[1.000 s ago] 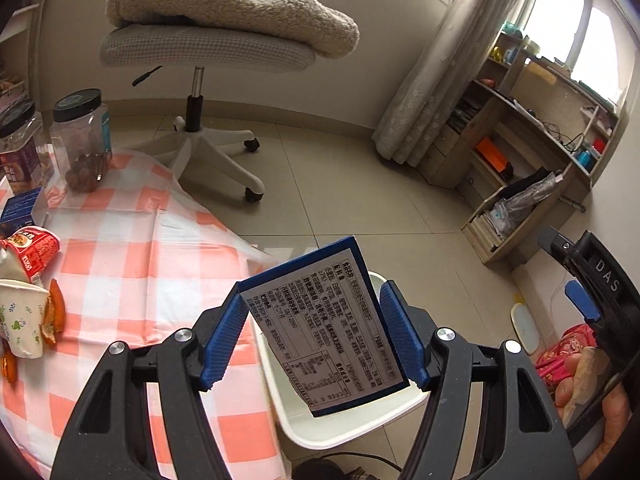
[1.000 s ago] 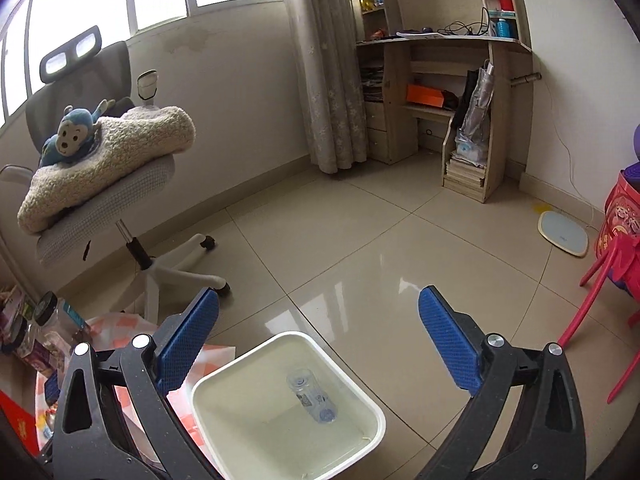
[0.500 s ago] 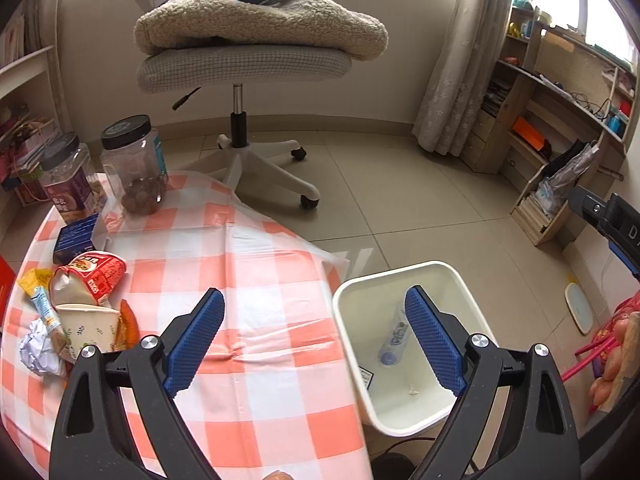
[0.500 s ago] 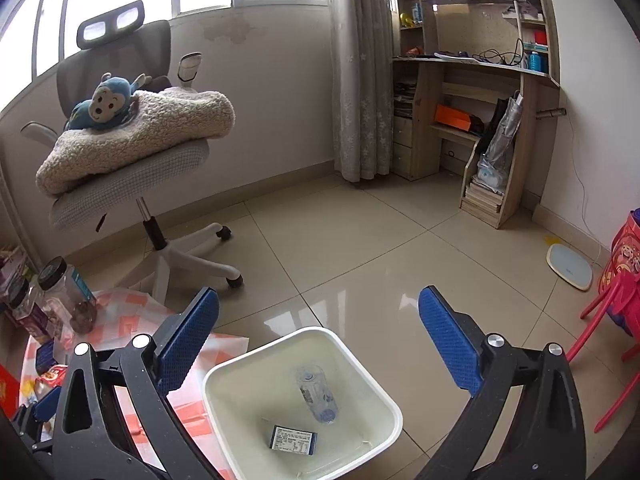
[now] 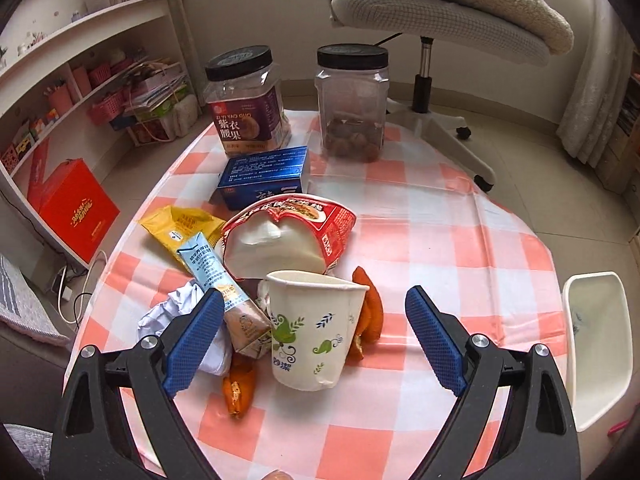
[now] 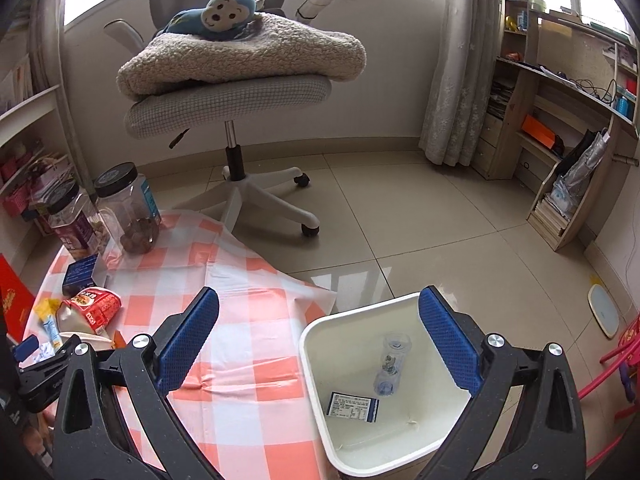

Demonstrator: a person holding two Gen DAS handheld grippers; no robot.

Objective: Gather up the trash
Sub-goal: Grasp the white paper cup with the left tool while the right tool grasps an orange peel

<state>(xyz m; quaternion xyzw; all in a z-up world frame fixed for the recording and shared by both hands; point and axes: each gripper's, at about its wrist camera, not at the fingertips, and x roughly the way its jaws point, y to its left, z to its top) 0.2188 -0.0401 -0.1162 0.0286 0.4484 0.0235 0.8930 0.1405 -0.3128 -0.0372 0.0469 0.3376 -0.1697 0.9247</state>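
Left tongs (image 5: 310,340): jaws spread wide, nothing gripped. A paper cup (image 5: 316,330) with a green leaf print lies on its side between the two blue pads, touching neither. Just beyond the cup's rim lies a crushed red noodle bowl (image 5: 288,236). Orange peel (image 5: 370,314) lies against the cup on the side of the right pad, and more peel lies below the cup near the left pad. A tall drink carton (image 5: 220,284) leans beside the left pad, over a crumpled white paper ball (image 5: 176,314) and a yellow wrapper (image 5: 180,230). Further ahead stand a blue box (image 5: 264,176) and two black-lidded jars (image 5: 352,100). All rest on a table with a checked cloth (image 5: 440,240).

Right tongs (image 6: 318,340): jaws likewise wide apart and empty, held above the table edge. The white bin (image 6: 316,364) stands on the floor beneath the right pad; inside lie a clear plastic bottle (image 6: 390,364) and a small blue-edged box (image 6: 352,402). An office chair (image 6: 228,100) with a folded blanket stands well beyond.
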